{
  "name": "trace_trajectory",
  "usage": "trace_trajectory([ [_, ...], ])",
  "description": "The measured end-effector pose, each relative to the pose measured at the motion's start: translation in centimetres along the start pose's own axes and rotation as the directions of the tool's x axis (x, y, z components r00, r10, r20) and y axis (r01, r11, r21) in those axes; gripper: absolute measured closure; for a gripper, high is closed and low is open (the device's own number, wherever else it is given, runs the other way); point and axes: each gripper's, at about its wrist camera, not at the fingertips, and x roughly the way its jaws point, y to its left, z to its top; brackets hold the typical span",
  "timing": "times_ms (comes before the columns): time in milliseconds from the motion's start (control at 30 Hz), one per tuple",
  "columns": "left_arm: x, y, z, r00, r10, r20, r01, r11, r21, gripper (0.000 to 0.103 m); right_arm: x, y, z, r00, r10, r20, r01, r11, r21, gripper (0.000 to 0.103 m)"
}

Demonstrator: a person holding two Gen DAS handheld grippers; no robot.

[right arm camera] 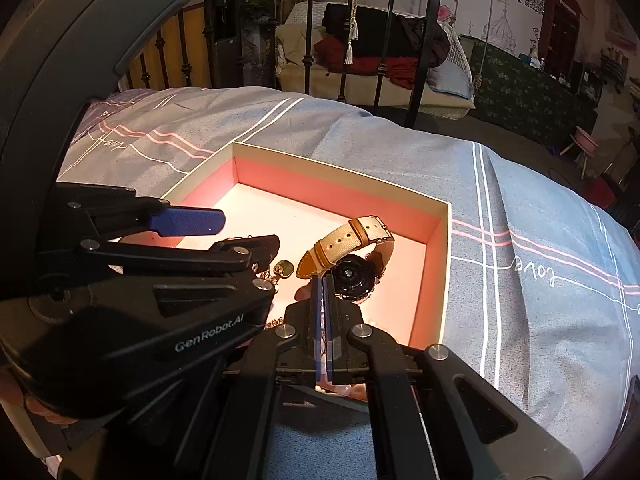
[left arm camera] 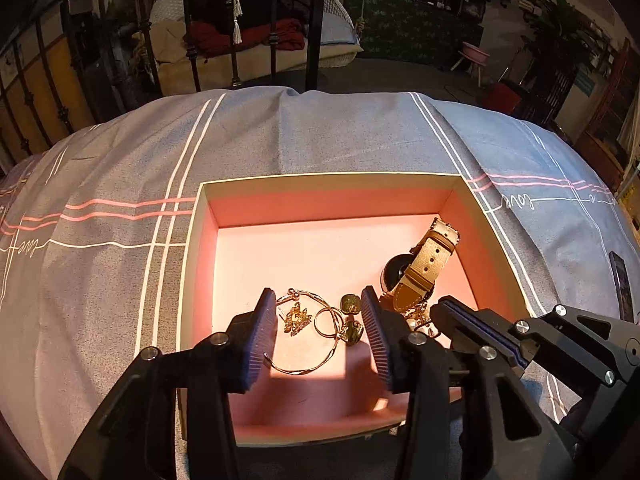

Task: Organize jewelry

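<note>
An open box (left arm camera: 332, 200) with pink lining sits on the bed cover. Inside lie a watch with a beige strap (left arm camera: 428, 264) (right arm camera: 348, 240), a thin gold bangle (left arm camera: 316, 366), a gold brooch (left arm camera: 296, 318), a gold ring (left arm camera: 326, 322) and green-stone pieces (left arm camera: 350, 304). My left gripper (left arm camera: 318, 296) (right arm camera: 250, 230) is open and hangs low over the box, straddling the bangle, brooch and ring without pressing on them. My right gripper (right arm camera: 322, 280) (left arm camera: 442, 306) is shut, its tip beside the watch and a pearl-and-gold piece (left arm camera: 418, 318). I see nothing clearly held in it.
The box rests on a grey-blue bed cover (left arm camera: 120, 280) with white and pink stripes. A black iron bed rail (left arm camera: 316, 20) stands behind it. A dark phone (left arm camera: 622, 284) lies on the cover at the far right. The far half of the box floor is bare.
</note>
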Motion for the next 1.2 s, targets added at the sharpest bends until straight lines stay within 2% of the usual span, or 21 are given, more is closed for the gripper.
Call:
trace_trajectory([
  [67, -0.4, 0.4, 0.0, 1.0, -0.005, 0.008, 0.005, 1.0, -0.012, 0.041, -0.2, -0.1, -0.1, 1.0, -0.003, 0.004, 0.003, 1.0, 0.004, 0.085],
  [100, -0.7, 0.4, 0.0, 1.0, -0.001, 0.019, 0.001, 1.0, -0.012, 0.037, -0.4, 0.0, -0.1, 1.0, -0.005, 0.01, 0.005, 1.0, 0.005, 0.055],
  [133, -1.0, 0.4, 0.0, 0.999, 0.013, 0.032, -0.013, 1.0, -0.008, 0.035, -0.7, 0.1, -0.1, 1.0, -0.014, 0.025, 0.014, 1.0, 0.004, 0.038],
  [200, -1.9, 0.5, 0.0, 0.997, 0.039, 0.063, -0.039, 0.999, -0.006, 0.029, -1.3, 0.3, -0.1, 0.998, -0.032, 0.047, 0.032, 0.999, -0.005, 0.038],
  [267, -3.1, 0.6, -0.2, 0.994, 0.049, 0.094, -0.048, 0.999, -0.008, 0.027, -1.9, 0.3, -0.1, 0.997, -0.032, 0.063, 0.032, 0.999, 0.001, 0.037],
  [333, -4.8, 0.8, -0.7, 0.988, 0.028, 0.151, -0.025, 0.999, -0.021, 0.022, -2.8, 0.2, -0.3, 0.994, -0.039, 0.101, 0.038, 0.999, 0.01, 0.021],
  [367, -5.9, 0.9, -1.1, 0.982, 0.024, 0.187, -0.02, 1.0, -0.024, 0.016, -3.3, 0.2, -0.5, 0.991, -0.045, 0.125, 0.043, 0.999, 0.015, 0.018],
  [400, -6.9, 0.9, -1.6, 0.973, 0.019, 0.23, -0.013, 1.0, -0.024, 0.012, -4.0, 0.2, -0.7, 0.988, -0.043, 0.151, 0.041, 0.999, 0.02, 0.017],
  [467, -9.1, 0.9, -2.6, 0.951, 0.005, 0.308, 0.0, 1.0, -0.015, 0.007, -5.3, 0.2, -1.4, 0.981, -0.043, 0.19, 0.037, 0.999, 0.031, 0.006],
  [600, -13.1, 1.2, -5.0, 0.906, 0.007, 0.422, 0.004, 1.0, -0.025, 0.007, -8.5, 0.6, -3.4, 0.951, -0.083, 0.297, 0.075, 0.996, 0.038, 0.005],
  [700, -15.7, 1.7, -7.2, 0.867, 0.013, 0.499, 0.016, 0.999, -0.052, 0.007, -11.4, 0.6, -5.2, 0.917, -0.125, 0.38, 0.107, 0.992, 0.069, 0.005],
  [800, -17.3, 1.8, -9.2, 0.843, 0.031, 0.538, -0.004, 0.999, -0.051, 0.007, -14.1, 0.5, -7.0, 0.879, -0.156, 0.45, 0.12, 0.987, 0.107, 0.005],
  [900, -18.0, 1.5, -10.7, 0.832, 0.043, 0.553, -0.024, 0.999, -0.042, 0.007, -16.1, 0.7, -8.1, 0.847, -0.174, 0.502, 0.126, 0.984, 0.13, 0.005],
  [1000, -18.4, 1.4, -11.8, 0.828, 0.047, 0.558, -0.026, 0.999, -0.047, 0.007, -17.6, 0.9, -8.6, 0.827, -0.182, 0.532, 0.131, 0.982, 0.133, 0.005],
  [1200, -18.8, 1.7, -12.7, 0.814, 0.07, 0.577, -0.055, 0.998, -0.043, 0.007, -18.7, 1.2, -8.5, 0.812, -0.177, 0.557, 0.129, 0.984, 0.125, 0.005],
])
